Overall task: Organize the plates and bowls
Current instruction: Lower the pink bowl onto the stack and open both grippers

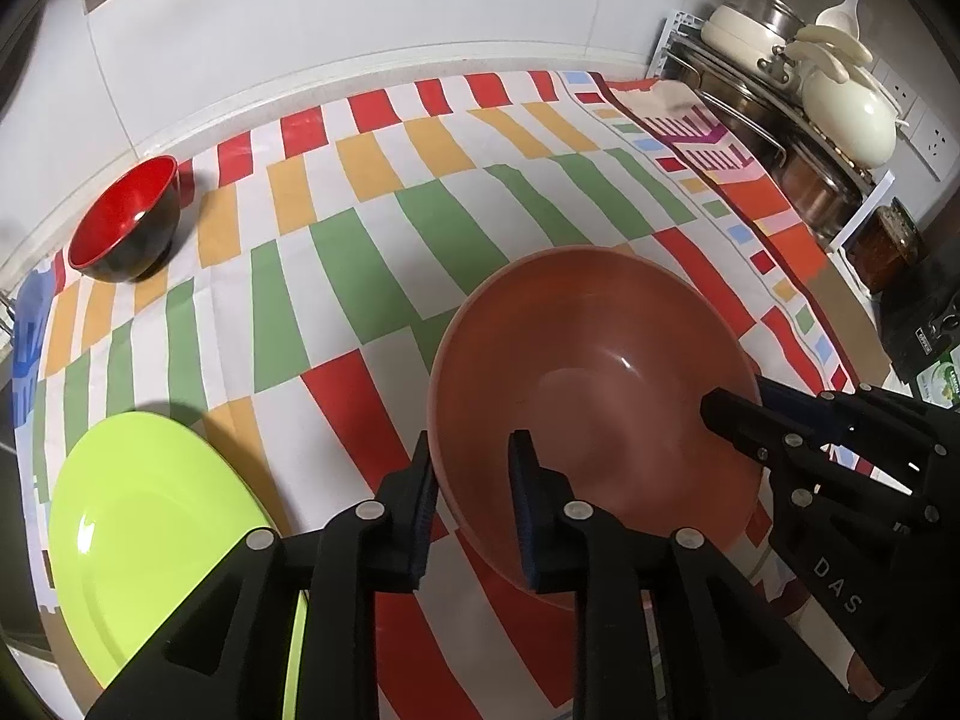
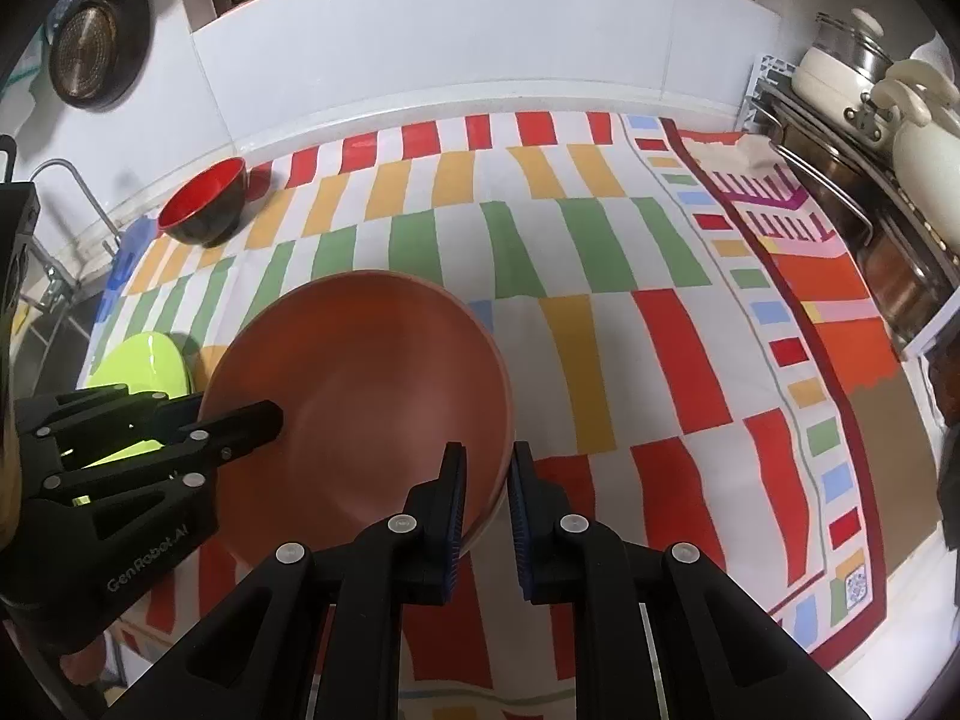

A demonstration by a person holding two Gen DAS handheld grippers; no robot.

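A wide terracotta bowl (image 1: 600,372) (image 2: 372,372) sits low over the striped cloth (image 1: 390,228), with a gripper on each side. My left gripper (image 1: 471,480) (image 2: 267,420) straddles its left rim, one finger inside and one outside, the pads slightly apart around the wall. Across the bowl, my right gripper (image 2: 486,480) (image 1: 738,405) is shut on the right rim. A lime-green plate (image 1: 156,540) (image 2: 144,366) lies to the bowl's left. At the far left of the cloth, near the wall, stands a small bowl (image 1: 126,219) (image 2: 207,201), red inside and black outside.
A metal rack (image 1: 780,108) (image 2: 870,150) with pots, lids and a white ladle lines the right side. A sink with a tap (image 2: 60,180) lies left of the cloth, with a dark pan (image 2: 90,54) hanging above. White tiled wall runs behind.
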